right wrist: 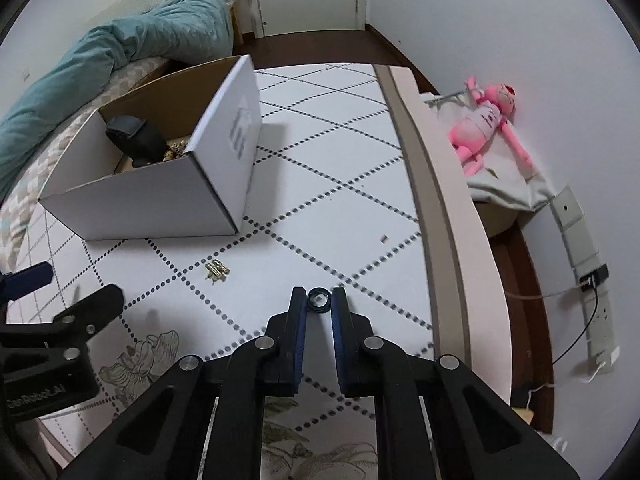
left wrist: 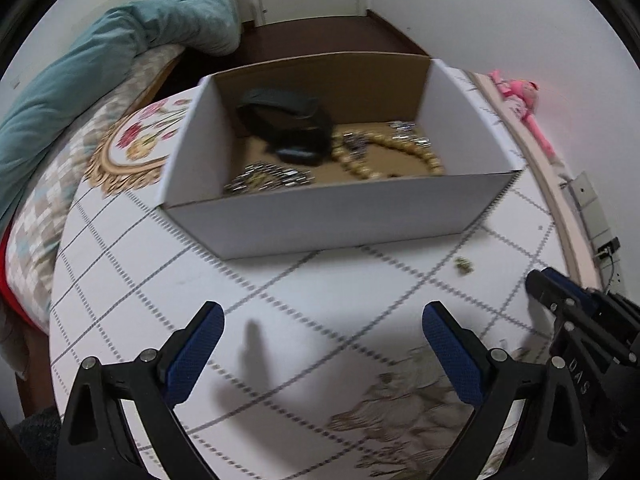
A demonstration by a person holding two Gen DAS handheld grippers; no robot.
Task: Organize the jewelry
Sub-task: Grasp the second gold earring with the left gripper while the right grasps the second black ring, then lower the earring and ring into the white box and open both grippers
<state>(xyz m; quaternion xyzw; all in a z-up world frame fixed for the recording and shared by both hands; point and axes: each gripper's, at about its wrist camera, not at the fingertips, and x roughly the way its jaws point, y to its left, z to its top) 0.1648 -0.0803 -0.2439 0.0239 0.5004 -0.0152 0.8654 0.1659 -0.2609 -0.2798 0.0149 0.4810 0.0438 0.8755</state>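
Note:
My right gripper (right wrist: 319, 300) is shut on a small dark ring (right wrist: 319, 300), pinched between the fingertips just above the tablecloth. A small gold piece (right wrist: 216, 271) lies on the cloth to the left of it; the left wrist view shows the same gold piece (left wrist: 463, 265). The white cardboard box (left wrist: 320, 216) holds a black band (left wrist: 286, 128), gold beads (left wrist: 404, 152) and silvery pieces (left wrist: 264, 178). My left gripper (left wrist: 323, 320) hangs open over bare cloth in front of the box, nothing between its fingers. The right gripper (left wrist: 560, 300) shows at the right edge.
The table wears a white cloth with dotted diamond lines (right wrist: 320, 152). A bed with a teal quilt (right wrist: 100, 56) lies to the left. A pink plush toy (right wrist: 486, 120) and a power strip (right wrist: 592, 272) sit by the wall beyond the table's right edge.

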